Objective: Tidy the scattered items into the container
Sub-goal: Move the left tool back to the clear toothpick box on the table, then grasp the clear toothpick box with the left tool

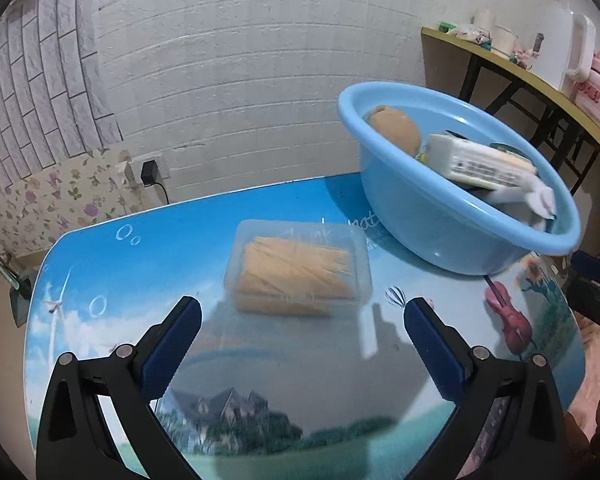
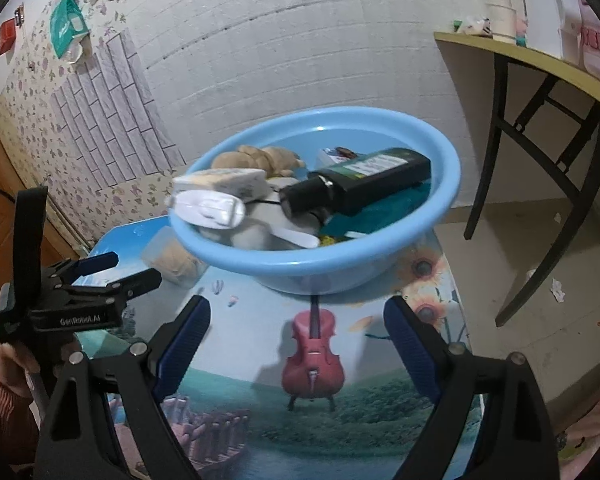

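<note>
A: Left gripper (image 1: 302, 316) hovers low over the table (image 1: 112, 280), jaws spread wide and holding nothing. Right gripper (image 2: 296, 318) is spread and empty too.

B: Biggest risk?

A: I'd guess the clear toothpick box (image 1: 298, 266) skids on the glossy top if one pad touches first, or its lid pops under a hard squeeze.

B: Where is it?

A: At 12 o'clock, just beyond the fingertips. The blue basin (image 1: 452, 232) sits at 2 o'clock, already piled high.

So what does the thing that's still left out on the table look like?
Find the big blue basin on the picture-covered table. Just left of it, on the tabletop, lies a clear plastic box packed with pale yellow sticks. It is the only loose thing outside the basin, straight ahead of the left tongs.
</note>
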The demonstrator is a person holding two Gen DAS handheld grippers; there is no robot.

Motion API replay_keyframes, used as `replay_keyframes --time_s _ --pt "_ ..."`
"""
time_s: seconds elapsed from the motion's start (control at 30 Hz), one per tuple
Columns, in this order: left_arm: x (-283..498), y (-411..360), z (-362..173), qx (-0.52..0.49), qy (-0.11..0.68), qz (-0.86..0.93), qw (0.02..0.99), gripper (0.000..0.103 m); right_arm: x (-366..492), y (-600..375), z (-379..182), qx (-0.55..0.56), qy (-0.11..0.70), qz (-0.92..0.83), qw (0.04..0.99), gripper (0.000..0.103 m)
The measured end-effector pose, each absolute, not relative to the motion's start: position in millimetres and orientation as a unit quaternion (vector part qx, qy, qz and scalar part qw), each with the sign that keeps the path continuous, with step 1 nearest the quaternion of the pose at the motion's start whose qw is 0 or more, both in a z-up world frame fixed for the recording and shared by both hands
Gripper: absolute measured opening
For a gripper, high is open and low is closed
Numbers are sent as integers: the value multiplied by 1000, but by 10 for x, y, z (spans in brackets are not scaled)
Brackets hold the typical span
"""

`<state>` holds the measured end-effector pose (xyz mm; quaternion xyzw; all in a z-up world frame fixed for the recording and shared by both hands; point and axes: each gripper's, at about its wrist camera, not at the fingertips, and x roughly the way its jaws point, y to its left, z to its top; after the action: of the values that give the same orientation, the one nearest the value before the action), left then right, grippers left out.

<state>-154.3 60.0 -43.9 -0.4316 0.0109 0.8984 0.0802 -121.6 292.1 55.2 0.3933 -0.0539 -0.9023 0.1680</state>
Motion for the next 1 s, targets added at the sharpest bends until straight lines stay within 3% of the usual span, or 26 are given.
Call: replay_keyframes --time_s 0.57,0.63,0.67,1.0 --pt "-1914 682 -771 -463 29 882 87 102 -1408 2916 287 422 -57 -889 167 90" --pt "-1906 690 -762 -457 28 884 93 99 -1412 2929 278 424 -58 -889 166 90" --pt "-1905 691 -758 -456 28 885 94 92 -1414 2935 276 424 -58 -889 165 90" --pt "-1731 694 -640 -445 23 889 102 92 -1353 2934 314 419 -56 -891 168 90"
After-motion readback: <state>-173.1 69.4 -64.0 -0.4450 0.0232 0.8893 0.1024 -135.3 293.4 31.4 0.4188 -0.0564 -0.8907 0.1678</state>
